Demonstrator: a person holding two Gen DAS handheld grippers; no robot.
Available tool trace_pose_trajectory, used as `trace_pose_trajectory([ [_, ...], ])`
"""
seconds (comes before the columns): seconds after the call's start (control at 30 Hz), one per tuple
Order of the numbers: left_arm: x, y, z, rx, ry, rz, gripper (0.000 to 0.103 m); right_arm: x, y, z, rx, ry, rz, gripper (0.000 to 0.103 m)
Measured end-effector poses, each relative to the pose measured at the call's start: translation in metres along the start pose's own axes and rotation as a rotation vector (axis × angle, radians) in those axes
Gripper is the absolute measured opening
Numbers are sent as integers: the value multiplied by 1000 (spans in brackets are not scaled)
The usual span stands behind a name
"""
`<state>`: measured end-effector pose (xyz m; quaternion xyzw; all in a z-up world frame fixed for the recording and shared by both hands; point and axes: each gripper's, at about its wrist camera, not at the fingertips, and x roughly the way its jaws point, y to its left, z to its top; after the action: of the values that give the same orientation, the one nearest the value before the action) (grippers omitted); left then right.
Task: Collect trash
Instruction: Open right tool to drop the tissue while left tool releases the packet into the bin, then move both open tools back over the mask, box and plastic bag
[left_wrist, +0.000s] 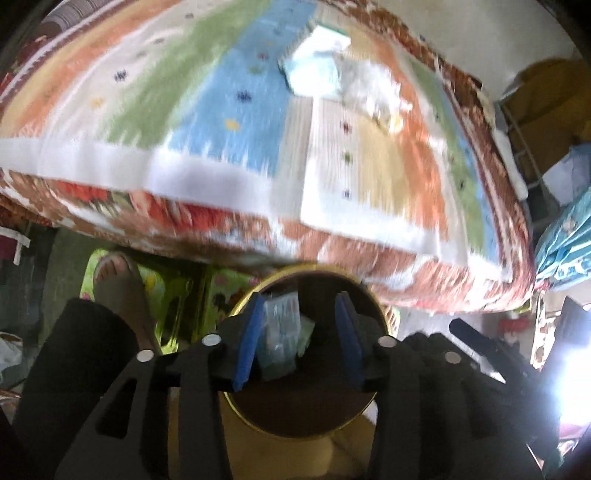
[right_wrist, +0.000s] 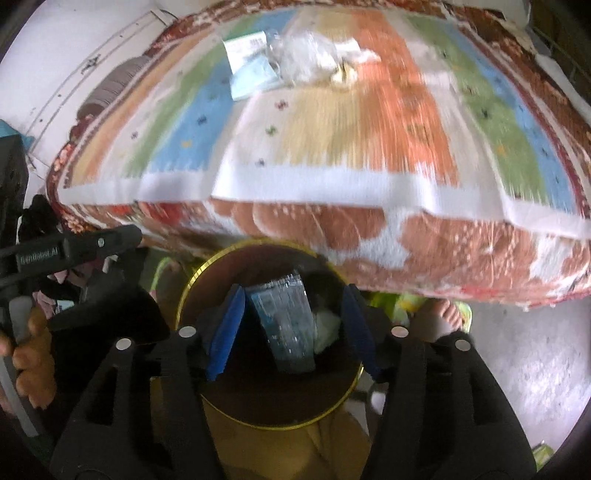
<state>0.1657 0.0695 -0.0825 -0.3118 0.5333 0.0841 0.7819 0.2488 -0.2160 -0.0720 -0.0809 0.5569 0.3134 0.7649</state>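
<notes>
A round bin with a gold rim stands on the floor at the foot of the bed. Both grippers hover over its mouth. My left gripper is open, with a clear plastic wrapper in the bin beside its left finger. My right gripper is open above a silvery blue wrapper and a white crumpled piece lying in the bin. More trash lies far up on the striped bedspread: light blue packets and clear plastic with white paper.
The bed with its red-brown floral side fills the upper view. A bare foot on a green mat is beside the bin. A blue bag and wire rack stand at the right. Grey floor lies to the right.
</notes>
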Motion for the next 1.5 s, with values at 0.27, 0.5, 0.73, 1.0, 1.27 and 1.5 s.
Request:
trace_pose_trajectory([
  [0.27,-18,8,30,-35,-51,-36,62,-18,-5,27,6,-119,5,64],
  [0.5,-25,17,59,-66,-115,-64,85,-29,-11,51,3,-209,-5,80],
  [0.73,-18,28,88,-98,-156,-57,97,-32,-14,76,-24,-298,-13,94],
  [1.0,-5,42,112,-114,-188,-63,97,-19,-11,103,-60,-346,1,94],
  [1.27,13,39,134,-52,-190,-112,97,-4,-11,128,-59,-382,9,94],
  [1.5,28,46,148,-46,-183,-160,97,22,-18,144,-27,-364,31,94],
])
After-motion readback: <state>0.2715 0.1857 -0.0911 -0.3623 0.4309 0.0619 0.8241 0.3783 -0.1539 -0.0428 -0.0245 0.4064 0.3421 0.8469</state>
